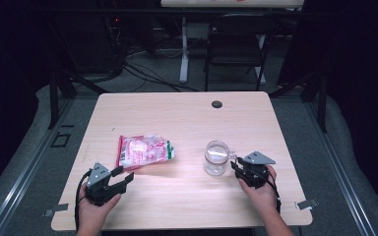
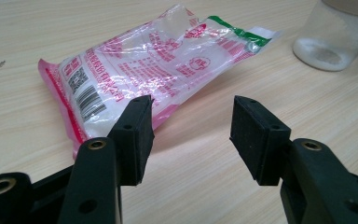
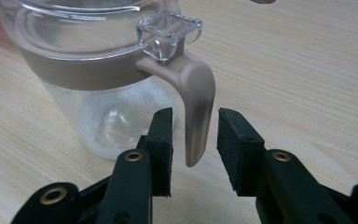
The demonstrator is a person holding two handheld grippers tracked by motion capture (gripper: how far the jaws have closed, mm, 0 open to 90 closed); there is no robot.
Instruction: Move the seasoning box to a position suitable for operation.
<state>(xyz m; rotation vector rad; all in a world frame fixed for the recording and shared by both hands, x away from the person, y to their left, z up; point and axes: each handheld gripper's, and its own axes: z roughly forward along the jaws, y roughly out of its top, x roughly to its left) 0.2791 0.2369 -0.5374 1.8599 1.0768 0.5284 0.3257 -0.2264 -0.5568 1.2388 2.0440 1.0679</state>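
1. On the wooden table (image 1: 187,113) in the high view, I am seeing a clear jar (image 1: 216,158) sitting right of centre and a sealed plastic bag (image 1: 144,151) lying flat left of centre, the two well apart. My left gripper (image 1: 126,178) is hovering near the bag's near edge, and my right gripper (image 1: 236,167) is sitting just beside the jar.
2. In the left gripper view, I am keeping the left gripper (image 2: 191,135) spread with bare table between the jaws. The bag (image 2: 154,65), printed pink with a green end, is holding something white. The jar (image 2: 335,35) is showing a thin white layer at its bottom.
3. In the right gripper view, my right gripper (image 3: 193,140) is straddling the jar's beige handle (image 3: 196,112), with small gaps on both sides, not pinching it. The jar (image 3: 98,70) is wearing a beige band and a clear lid tab (image 3: 168,32).
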